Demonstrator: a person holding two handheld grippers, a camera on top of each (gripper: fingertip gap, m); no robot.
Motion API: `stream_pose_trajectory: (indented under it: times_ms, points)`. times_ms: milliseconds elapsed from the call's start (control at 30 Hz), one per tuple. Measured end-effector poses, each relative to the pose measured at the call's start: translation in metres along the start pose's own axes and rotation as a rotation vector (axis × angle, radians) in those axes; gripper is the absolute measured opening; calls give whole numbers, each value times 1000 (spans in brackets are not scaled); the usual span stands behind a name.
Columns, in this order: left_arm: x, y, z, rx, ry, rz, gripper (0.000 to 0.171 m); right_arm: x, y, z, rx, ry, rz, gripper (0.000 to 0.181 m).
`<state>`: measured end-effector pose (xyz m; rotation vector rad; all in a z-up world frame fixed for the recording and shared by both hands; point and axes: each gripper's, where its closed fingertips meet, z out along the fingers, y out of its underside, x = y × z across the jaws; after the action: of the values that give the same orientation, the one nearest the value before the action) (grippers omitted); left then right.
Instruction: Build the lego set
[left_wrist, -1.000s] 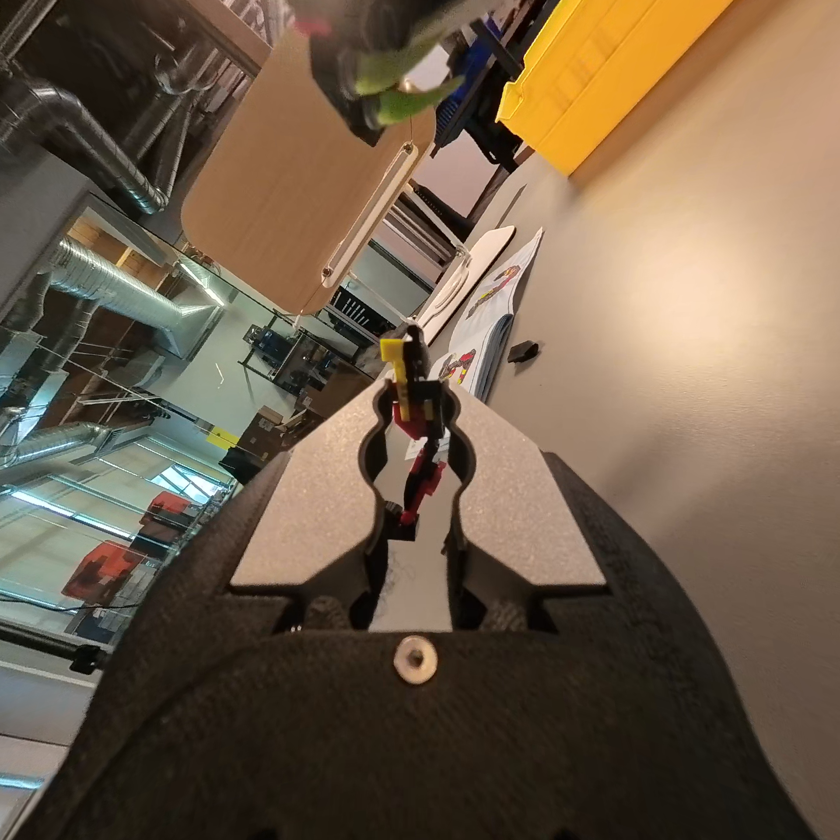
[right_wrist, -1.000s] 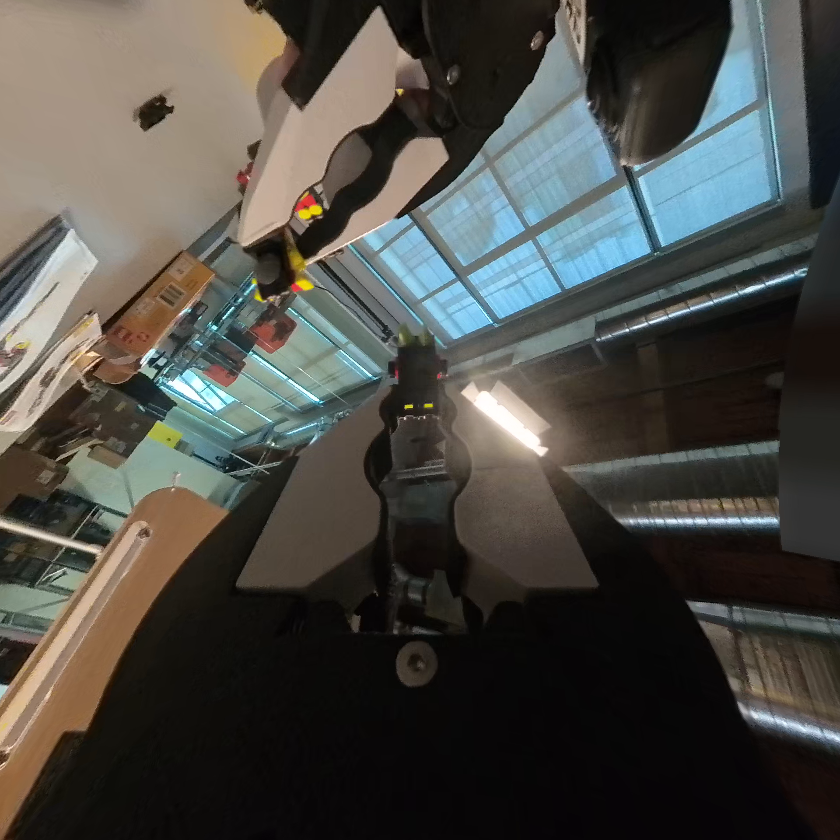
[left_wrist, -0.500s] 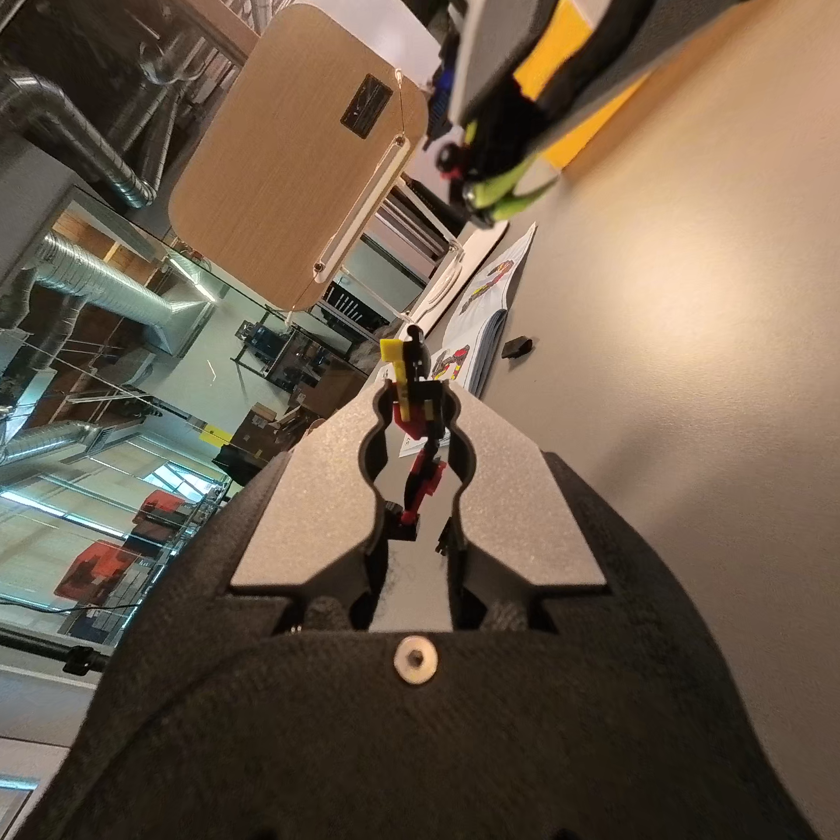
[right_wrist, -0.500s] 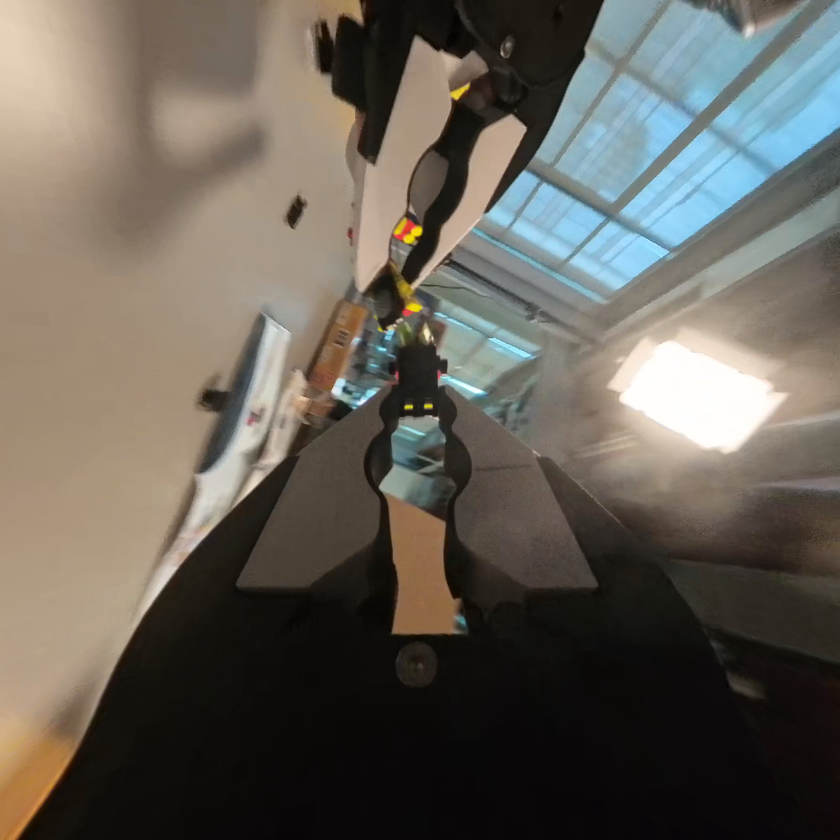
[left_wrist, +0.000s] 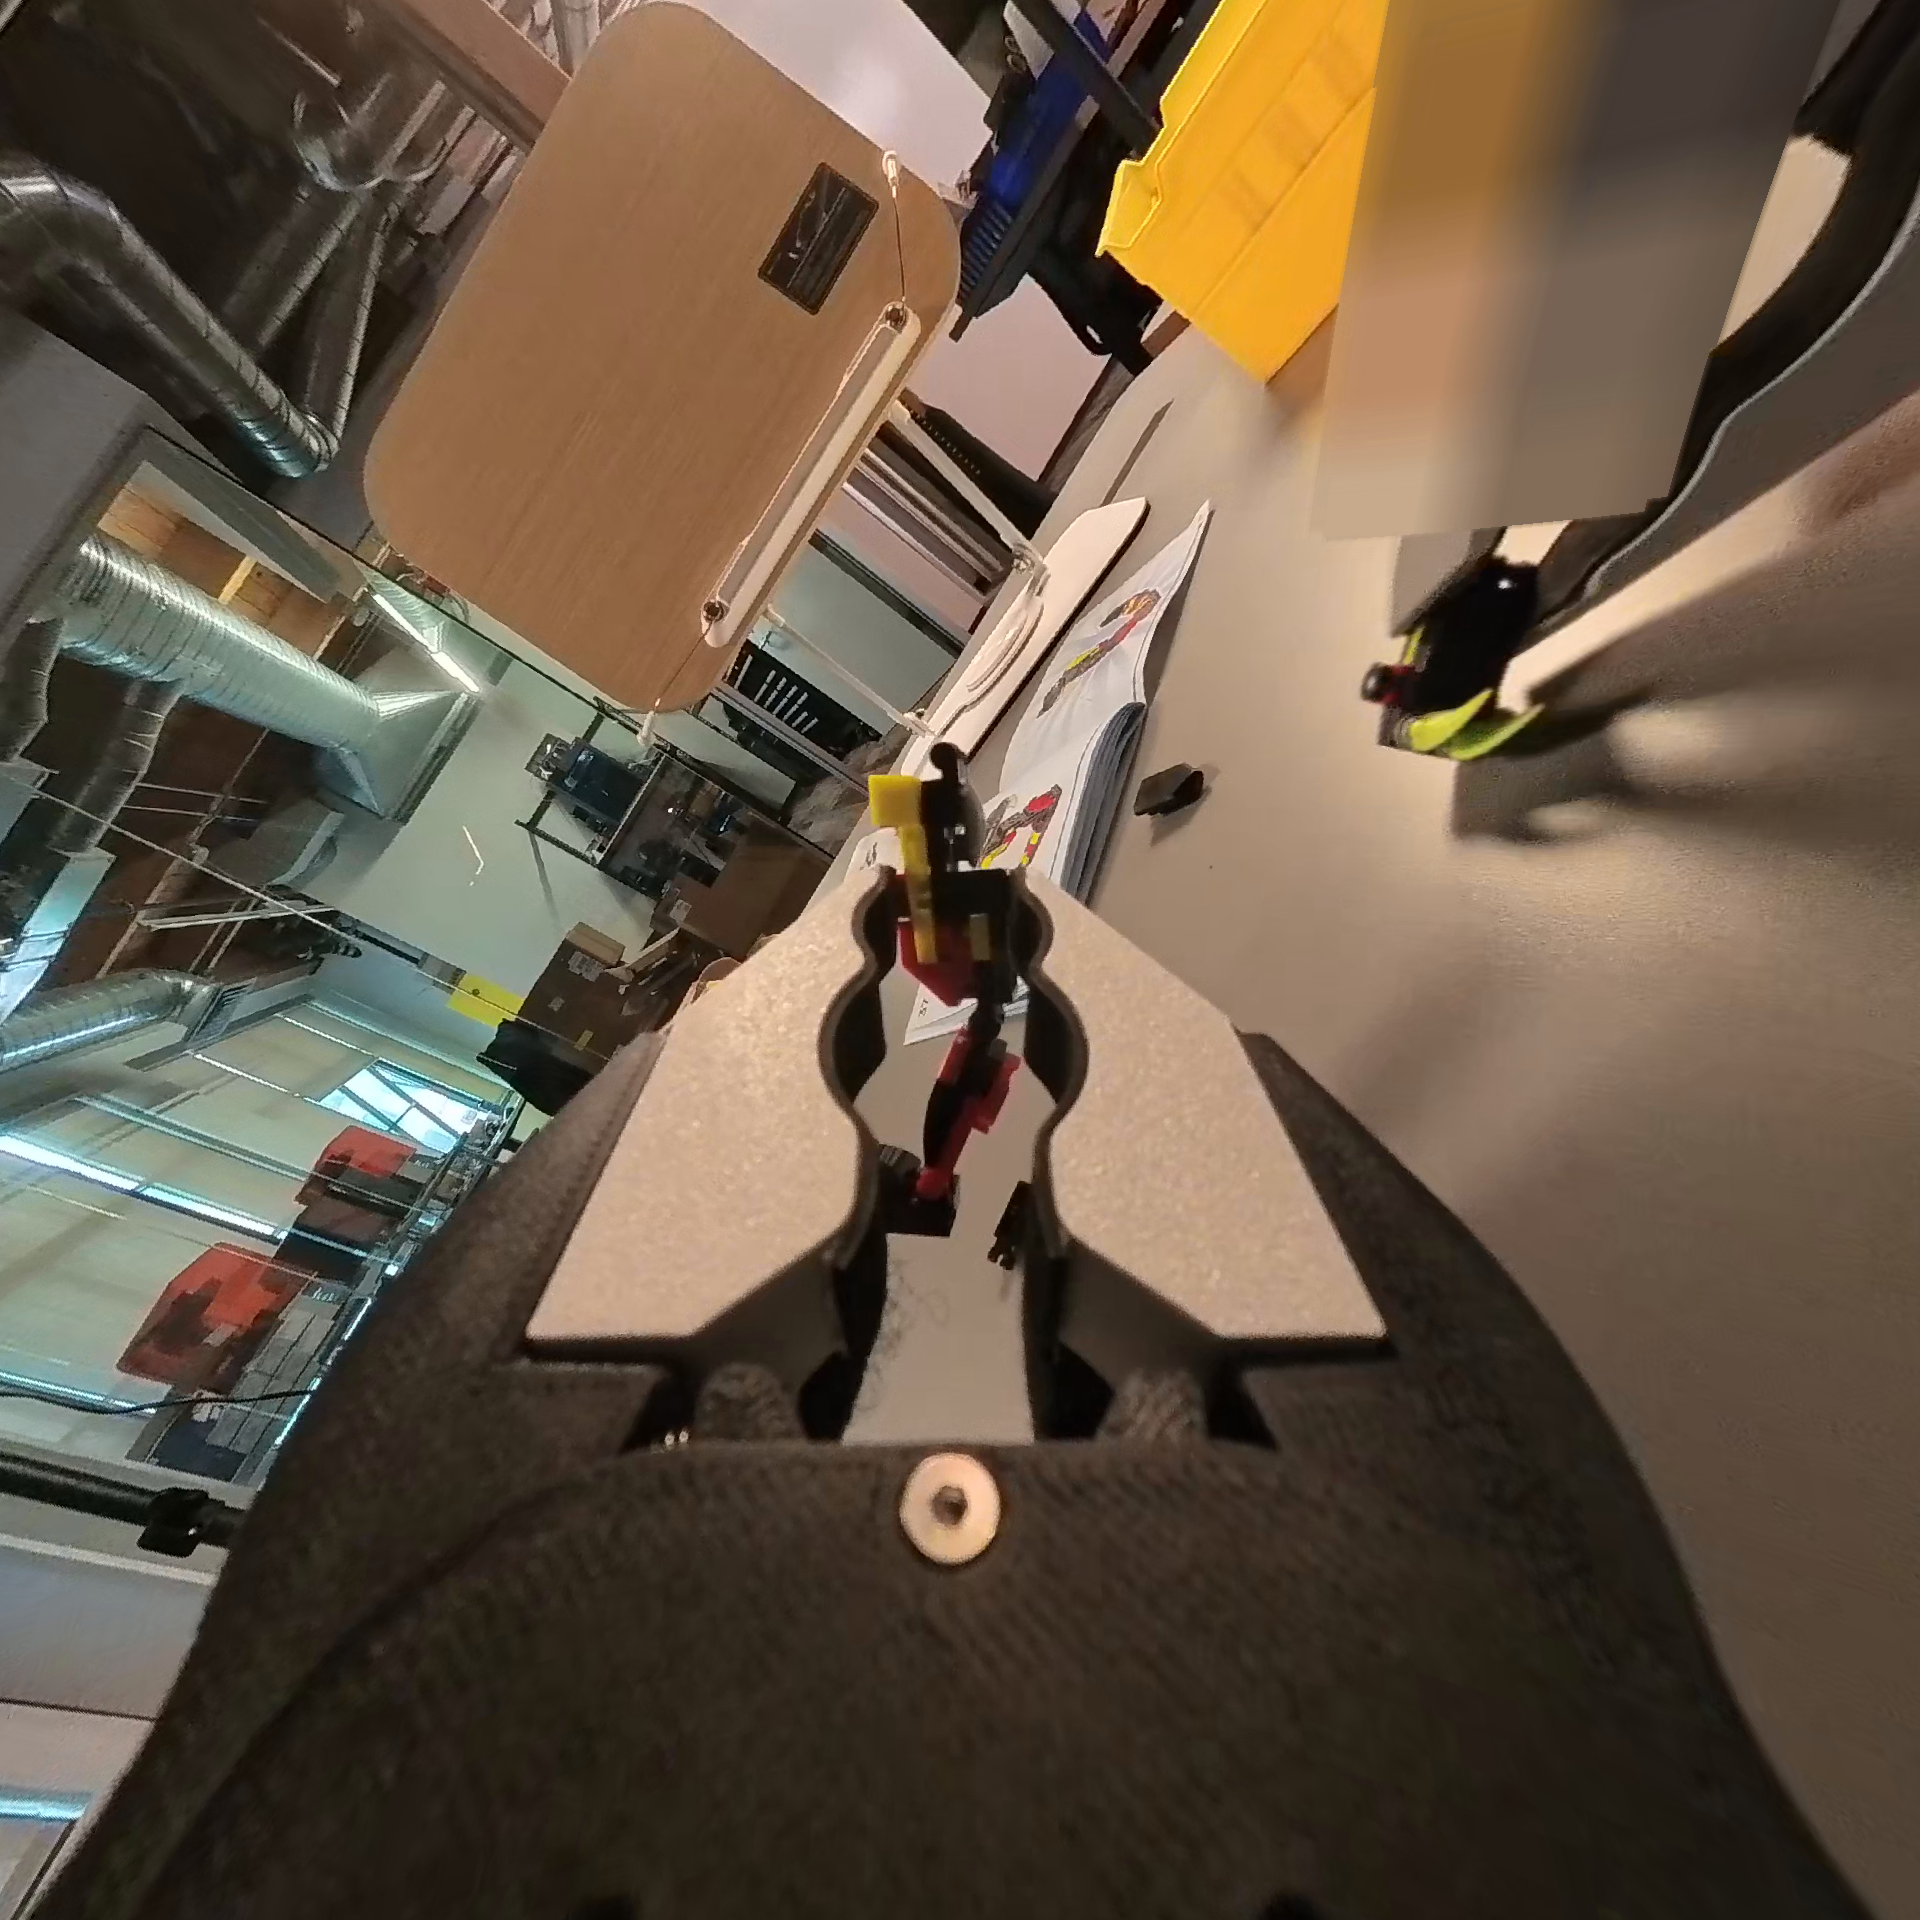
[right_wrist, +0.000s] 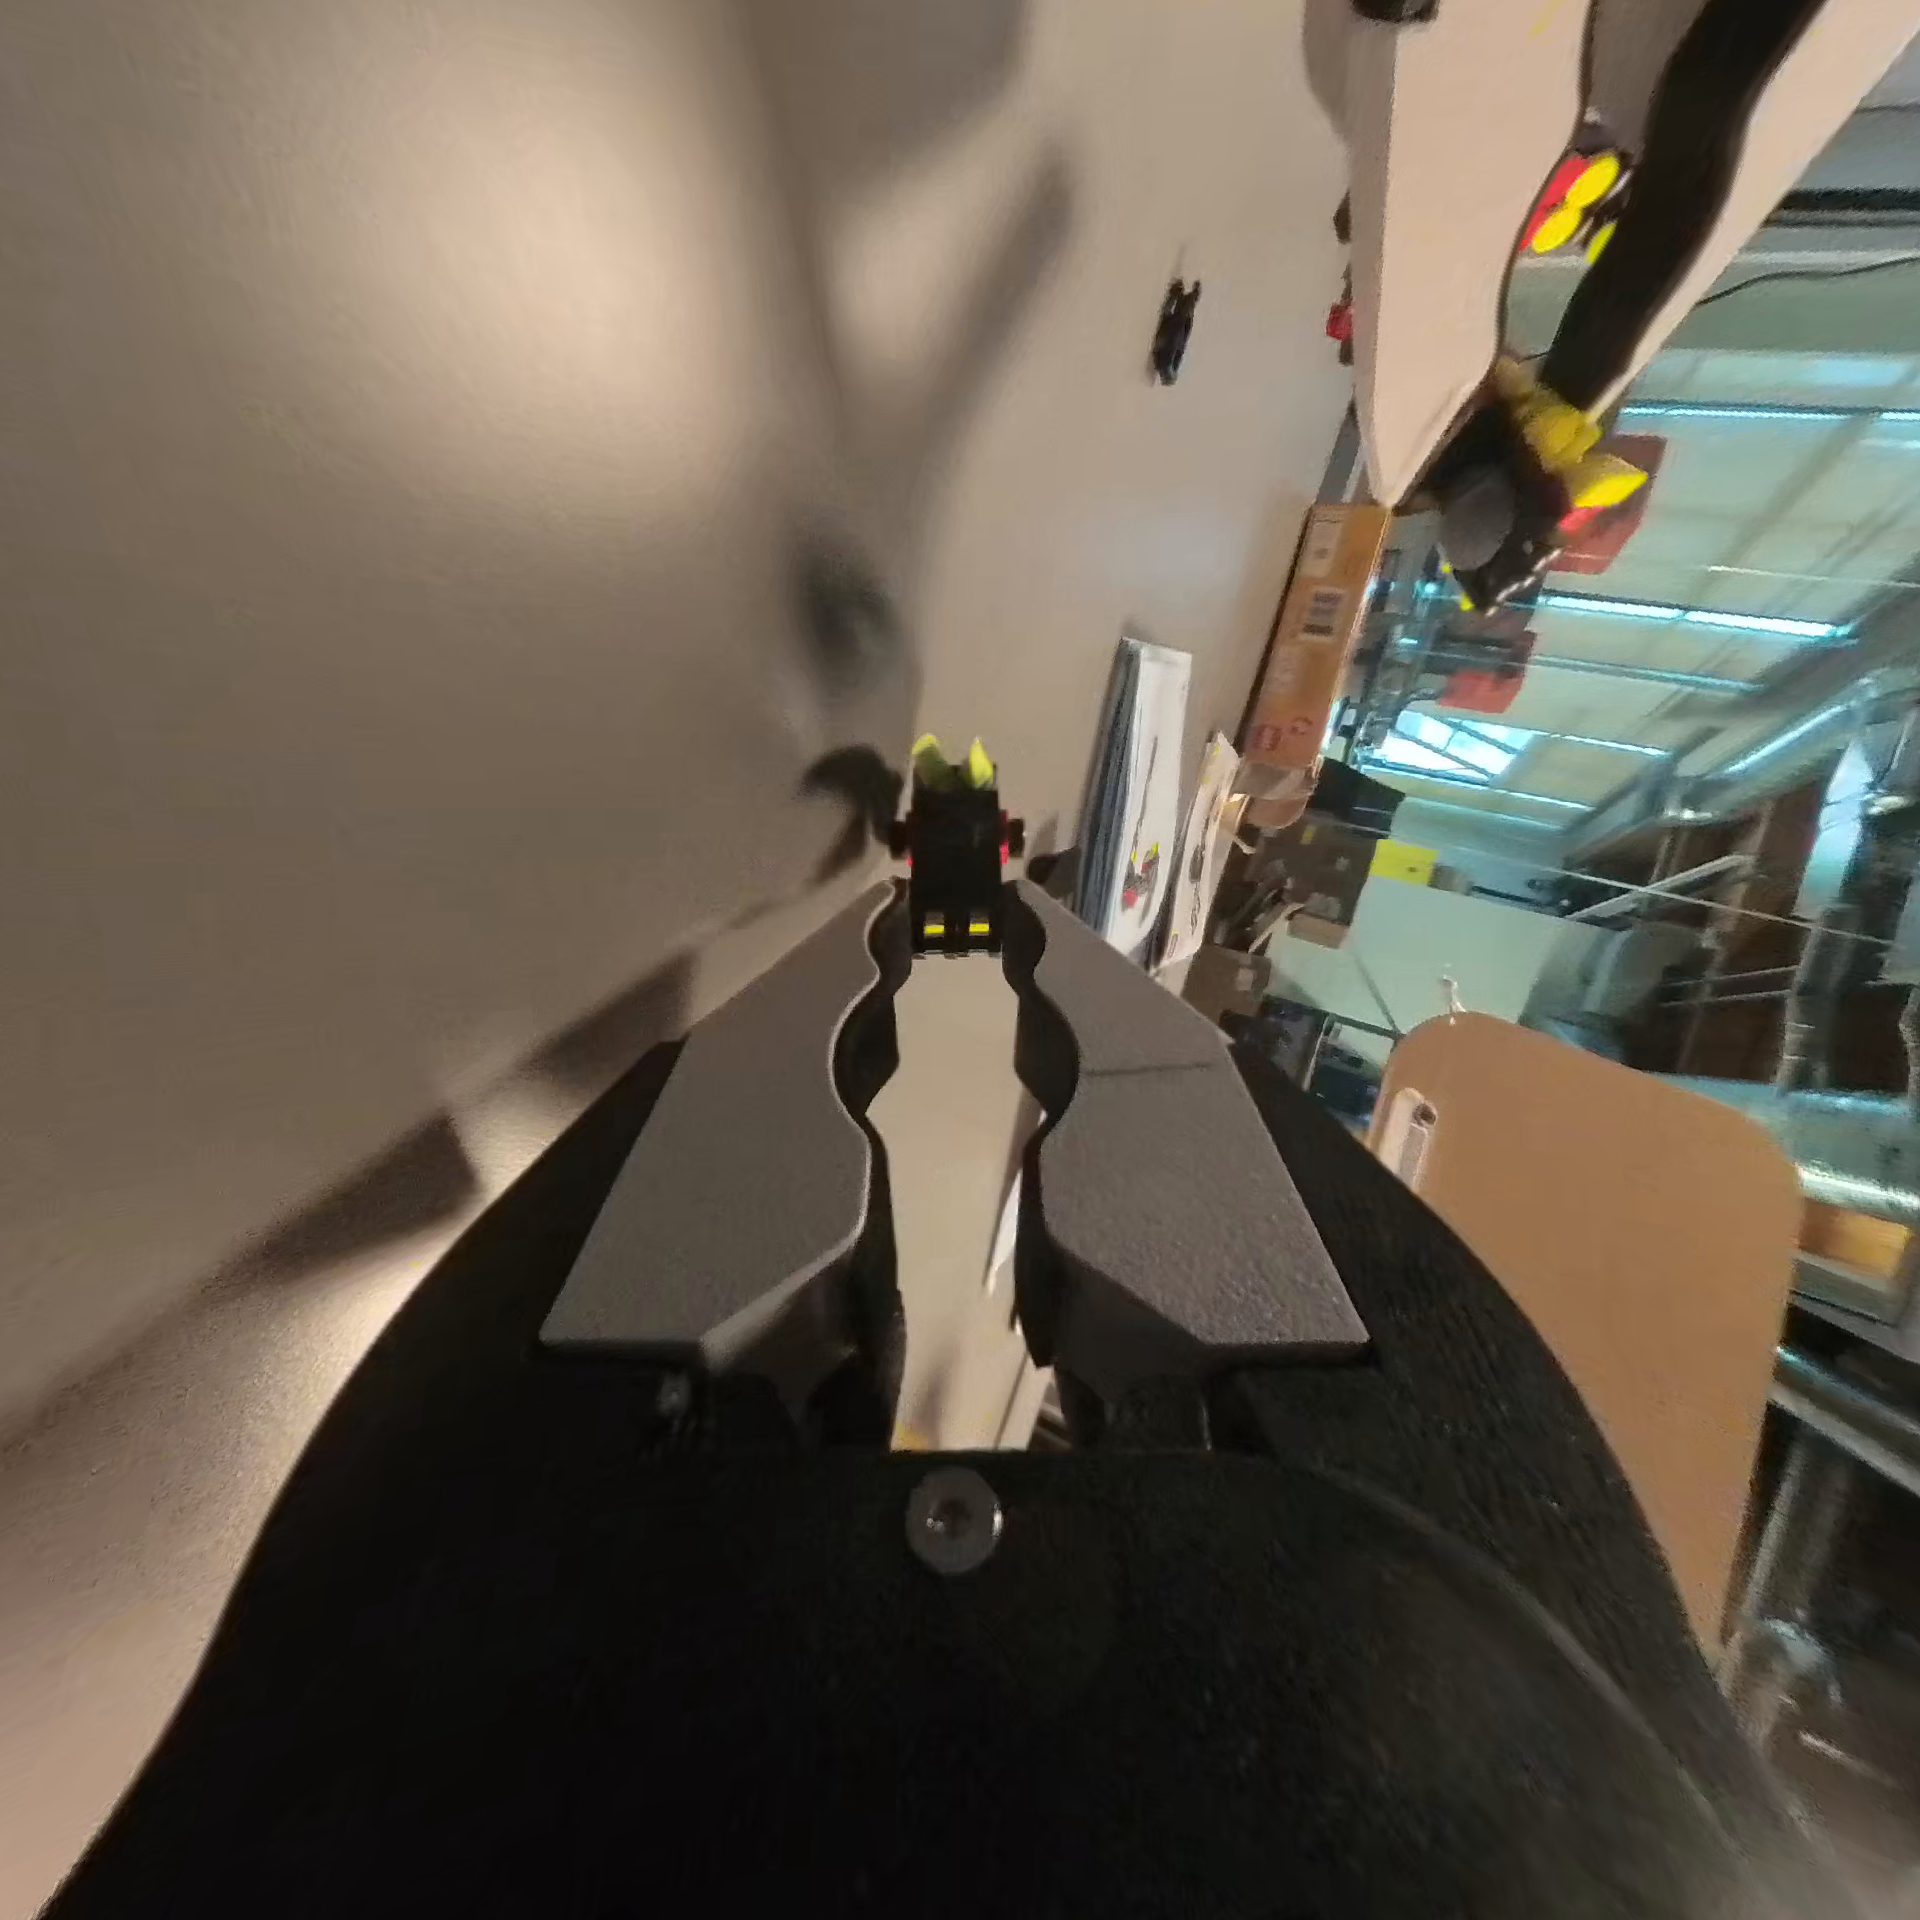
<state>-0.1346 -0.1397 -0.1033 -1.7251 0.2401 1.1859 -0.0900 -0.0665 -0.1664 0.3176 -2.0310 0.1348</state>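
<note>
My left gripper (left_wrist: 951, 904) is shut on a black, red and yellow lego assembly (left_wrist: 940, 883) and holds it above the grey table (left_wrist: 1558, 1039). My right gripper (right_wrist: 954, 904) is shut on a small black lego piece with lime-green spikes (right_wrist: 954, 831). In the left wrist view the right gripper (left_wrist: 1455, 696) comes in at the upper right, low over the table, with the same black and lime piece (left_wrist: 1460, 675) at its tips. In the right wrist view the left gripper (right_wrist: 1507, 488) shows at the upper right with its assembly (right_wrist: 1538, 468).
An open instruction booklet (left_wrist: 1112, 727) lies on the table with a small black piece (left_wrist: 1169, 790) beside it. A yellow bin (left_wrist: 1247, 177) stands at the far edge. A wooden chair back (left_wrist: 655, 343) is behind the table. A cardboard box (right_wrist: 1320, 623) sits at the table's end. The gap from one gripper's tips to the other's is roughly 11 cm.
My right gripper has swung down from high in the air toward the table, keeping the black and lime piece. My left gripper has stayed nearly still with its assembly.
</note>
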Motion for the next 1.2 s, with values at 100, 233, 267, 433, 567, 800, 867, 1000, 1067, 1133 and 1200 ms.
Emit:
stream_pose_trajectory:
  times_ms: [100, 233, 267, 433, 567, 800, 867, 1000, 1067, 1133, 1200]
  points:
    - [1, 0, 0, 0, 2, 3, 20, 1, 0, 1, 2, -7, -2, 15]
    - [1, 0, 0, -1, 4, 3, 20, -2, -2, 1, 10, -24, -118, 19]
    - [1, 0, 1, -1, 4, 3, 20, -4, -3, 0, 18, -31, -145, 21]
    - [1, 1, 1, -3, 6, 4, 20, -4, -12, -13, 77, -176, 65, 35]
    - [1, 0, 1, 2, 6, 5, 20, -9, -11, -24, 79, -430, 481, 44]
    - [1, 0, 1, 0, 6, 4, 20, -27, -26, -34, 110, -712, 840, 44]
    - [1, 0, 1, 1, 7, 2, 20, -28, -41, -40, 157, -764, 886, 43]
    - [2, -1, 1, 6, 10, 7, 20, -20, -66, -51, 257, -795, 903, 43]
    - [2, -2, 0, 14, 9, 6, 20, -6, -63, -47, 271, -704, 890, 43]
    - [2, -2, 0, 14, 11, 4, 20, 16, -55, -39, 285, -535, 871, 42]
    - [3, 0, 1, 5, 17, 8, 20, 36, -42, -31, 277, -357, 836, 42]
